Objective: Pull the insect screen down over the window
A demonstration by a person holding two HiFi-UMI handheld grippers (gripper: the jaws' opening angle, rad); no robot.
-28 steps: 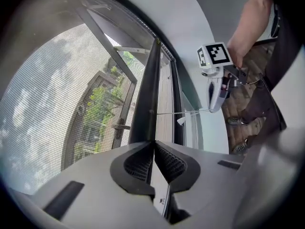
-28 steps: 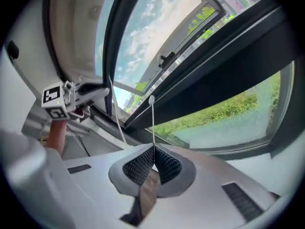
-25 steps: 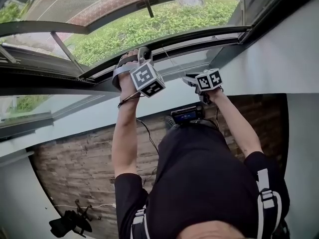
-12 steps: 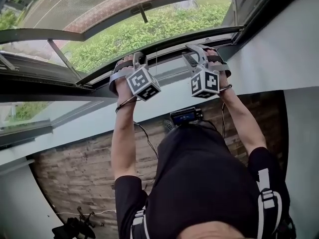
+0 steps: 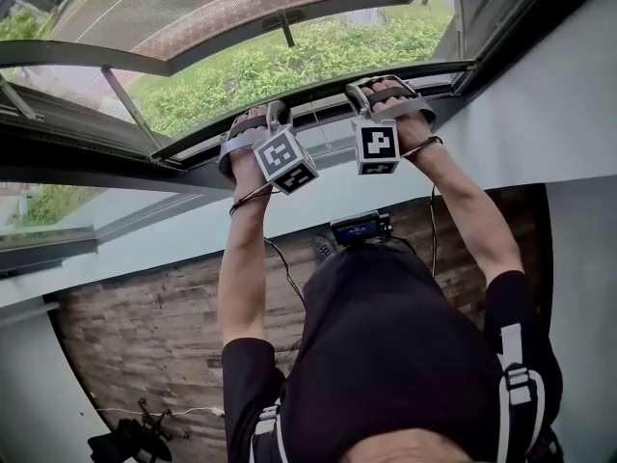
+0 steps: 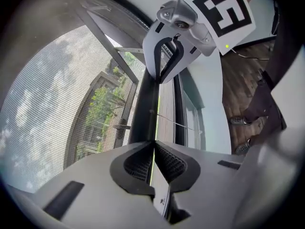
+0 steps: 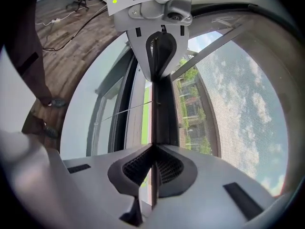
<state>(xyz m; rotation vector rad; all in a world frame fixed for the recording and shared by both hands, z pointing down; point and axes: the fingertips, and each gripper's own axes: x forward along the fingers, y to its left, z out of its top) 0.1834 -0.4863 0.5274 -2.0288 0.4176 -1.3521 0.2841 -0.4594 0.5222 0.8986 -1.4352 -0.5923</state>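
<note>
The insect screen's grey mesh (image 5: 145, 8) (image 6: 43, 104) (image 7: 248, 113) ends in a dark pull bar (image 5: 318, 93) (image 6: 145, 99) (image 7: 164, 109) that runs across the window. My left gripper (image 5: 277, 112) (image 6: 153, 144) is shut on a thin lip of this bar. A short way to its right, my right gripper (image 5: 359, 93) (image 7: 152, 147) is on the same lip. Its jaws are closing, and its pads press the lip from both sides. Each gripper shows further along the bar in the other's view: the right gripper (image 6: 171, 46), the left gripper (image 7: 159, 46).
Beyond the mesh, an outer sash with a handle (image 5: 284, 17) stands open over greenery. Below the window is a white wall (image 5: 540, 104), then wooden floor (image 5: 145, 336) with a chair (image 5: 125, 442). A cabled device (image 5: 359, 227) hangs at the person's waist.
The right gripper rose from below the window frame to the bar, opened wide, then closed on the lip. The left gripper kept its grip and barely shifted.
</note>
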